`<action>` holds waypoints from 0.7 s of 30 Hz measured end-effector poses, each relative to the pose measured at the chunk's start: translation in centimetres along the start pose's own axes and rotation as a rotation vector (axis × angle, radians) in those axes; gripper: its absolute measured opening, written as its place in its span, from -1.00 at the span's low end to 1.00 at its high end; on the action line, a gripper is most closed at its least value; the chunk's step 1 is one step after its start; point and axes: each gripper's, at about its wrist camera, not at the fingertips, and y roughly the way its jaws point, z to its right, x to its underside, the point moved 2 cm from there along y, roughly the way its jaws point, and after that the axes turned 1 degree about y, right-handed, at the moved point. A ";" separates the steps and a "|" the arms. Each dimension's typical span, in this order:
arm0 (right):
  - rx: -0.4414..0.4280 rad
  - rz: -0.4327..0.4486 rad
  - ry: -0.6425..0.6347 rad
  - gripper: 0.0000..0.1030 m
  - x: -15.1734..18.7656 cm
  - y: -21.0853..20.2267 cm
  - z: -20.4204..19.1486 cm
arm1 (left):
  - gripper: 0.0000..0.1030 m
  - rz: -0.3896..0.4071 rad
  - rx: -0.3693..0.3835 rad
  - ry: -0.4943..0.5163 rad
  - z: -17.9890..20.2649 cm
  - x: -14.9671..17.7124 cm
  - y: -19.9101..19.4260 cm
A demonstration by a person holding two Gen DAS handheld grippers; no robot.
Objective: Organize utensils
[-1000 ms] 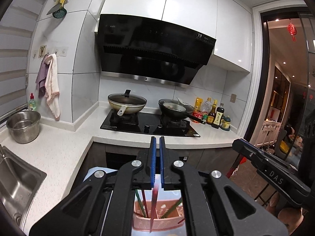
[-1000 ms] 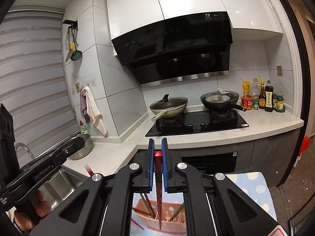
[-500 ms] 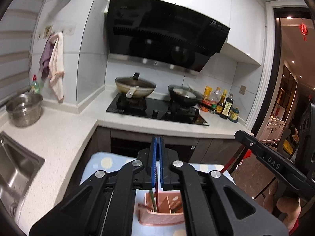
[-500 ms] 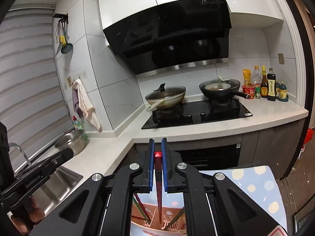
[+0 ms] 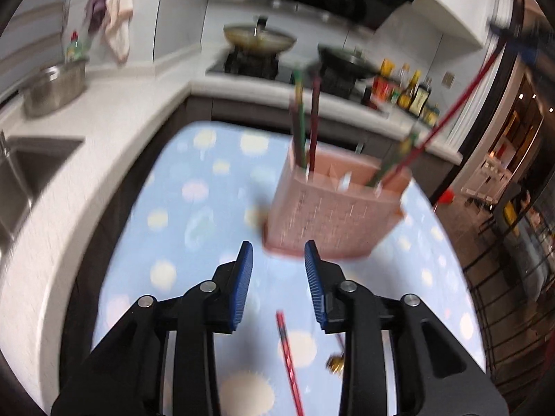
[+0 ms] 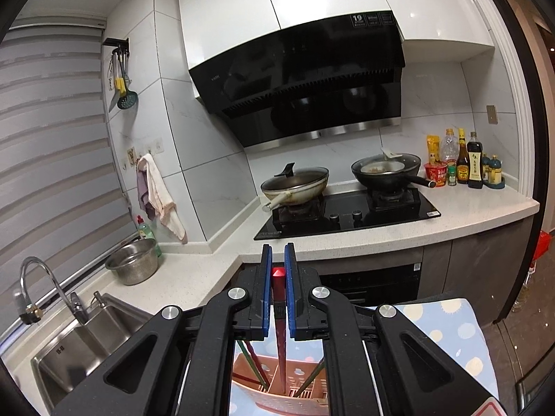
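A pink utensil holder (image 5: 333, 208) stands on the blue dotted tablecloth (image 5: 194, 187) with several red and green chopsticks upright in it. My left gripper (image 5: 278, 253) hovers low in front of the holder; its jaws are opening and nothing is between them. A loose red chopstick (image 5: 289, 360) lies on the cloth below it, beside a small gold piece (image 5: 335, 364). My right gripper (image 6: 278, 253) is shut on a red chopstick (image 6: 279, 326) that hangs straight down, its lower end inside the holder (image 6: 277, 391). In the left wrist view that chopstick (image 5: 461, 104) slants up to the right gripper (image 5: 520, 41).
A white counter (image 6: 194, 277) wraps around the far side with a sink (image 6: 86, 339), a steel bowl (image 6: 133, 265) and a hob with two pans (image 6: 295, 185). Sauce bottles (image 6: 464, 163) stand at the right end. A dark railing (image 5: 503, 294) lies right of the table.
The left gripper has dropped towards the table and tipped downward, its jaws have parted, and the chopstick it held is no longer between them. The right gripper still holds its red chopstick over the holder.
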 end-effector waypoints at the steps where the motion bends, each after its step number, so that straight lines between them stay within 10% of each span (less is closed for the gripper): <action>1: 0.001 0.004 -0.001 -0.86 -0.2 -0.4 -0.1 | -0.42 -0.045 0.005 -0.009 0.0 1.4 1.1; 16: -0.007 -0.012 0.006 -0.86 0.4 -4.7 0.5 | -0.50 -0.260 -0.016 -0.005 0.6 8.7 9.7; 21: -0.021 -0.034 0.006 -0.86 1.4 -4.9 0.2 | -0.84 -0.259 -0.015 -0.008 0.5 8.8 9.8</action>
